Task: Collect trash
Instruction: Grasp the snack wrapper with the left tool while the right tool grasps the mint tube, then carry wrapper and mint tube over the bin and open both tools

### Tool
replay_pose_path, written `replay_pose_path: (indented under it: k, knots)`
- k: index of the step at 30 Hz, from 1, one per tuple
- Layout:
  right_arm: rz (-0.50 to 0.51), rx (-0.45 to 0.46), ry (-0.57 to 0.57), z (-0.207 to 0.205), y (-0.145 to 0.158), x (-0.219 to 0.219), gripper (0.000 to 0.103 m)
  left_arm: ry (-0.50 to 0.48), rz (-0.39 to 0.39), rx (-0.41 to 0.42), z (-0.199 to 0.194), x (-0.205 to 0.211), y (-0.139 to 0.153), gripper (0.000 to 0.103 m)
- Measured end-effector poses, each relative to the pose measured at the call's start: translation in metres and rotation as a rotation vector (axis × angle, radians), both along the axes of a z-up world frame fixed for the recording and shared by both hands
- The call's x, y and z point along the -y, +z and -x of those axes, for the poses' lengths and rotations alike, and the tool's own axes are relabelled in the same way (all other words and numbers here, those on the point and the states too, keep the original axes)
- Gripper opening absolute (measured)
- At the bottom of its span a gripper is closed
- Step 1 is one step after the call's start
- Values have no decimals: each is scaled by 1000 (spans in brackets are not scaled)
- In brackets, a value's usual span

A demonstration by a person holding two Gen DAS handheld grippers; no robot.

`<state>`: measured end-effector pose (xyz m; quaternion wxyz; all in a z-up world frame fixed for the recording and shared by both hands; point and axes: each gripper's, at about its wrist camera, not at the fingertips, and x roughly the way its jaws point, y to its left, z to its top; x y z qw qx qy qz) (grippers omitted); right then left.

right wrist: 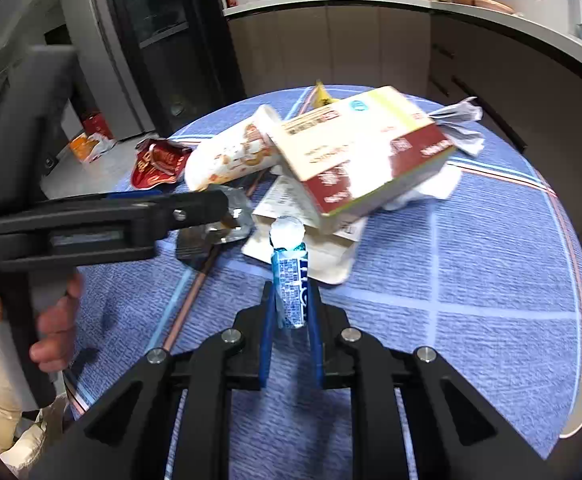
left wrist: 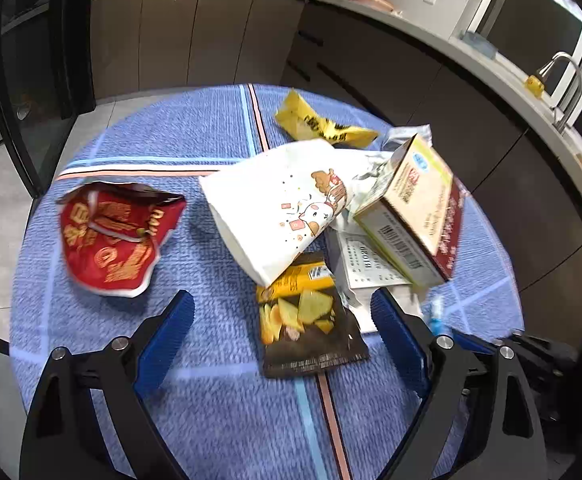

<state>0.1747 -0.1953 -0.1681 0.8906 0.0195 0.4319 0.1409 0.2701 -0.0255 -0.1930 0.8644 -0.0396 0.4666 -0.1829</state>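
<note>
Blue wrapper [right wrist: 291,288] sits pinched between right fingers [right wrist: 269,320]; left fingers [left wrist: 167,332] apparently wide, empty.

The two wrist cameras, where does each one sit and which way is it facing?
Left wrist: on the left tool, angled down at the blue-clothed table; its open blue fingers straddle a chip bag.
Right wrist: on the right tool, angled down across the table; it is shut on a blue-white wrapper; a hand holding the left tool shows at left.
Shared: the carton, white paper bag, red bag.
</note>
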Motion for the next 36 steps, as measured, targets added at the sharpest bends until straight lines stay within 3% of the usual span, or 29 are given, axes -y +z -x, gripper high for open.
replay_pose_path:
  k: [1,5,7,12,13,19,25,36]
  knots:
    - [-1,2,-8,2,1,3,17,-5,-2,-17,-4,2,-3,66]
    - [-6,9,-21,8,1,13,17,9,-9,-32,-10,2,-7,51]
    - [-6,15,-28,10,2,14,17,1,1,-47,-9,3,-8,35]
    - [-17,28,-32,12,3,11,17,-8,-13,-34,2,5,-3,26]
    - [-19,30,-34,13,4,12,17,-9,-9,-29,5,5,-1,20]
    - [-42,62,-64,25,16,25,17,-31,34,12,28,7,26,19]
    - [-62,112,-140,43,34,55,17,-112,82,56,44,34,55,19]
    - [-87,171,-377,82,45,153,17,-334,122,53,61,148,74,19]
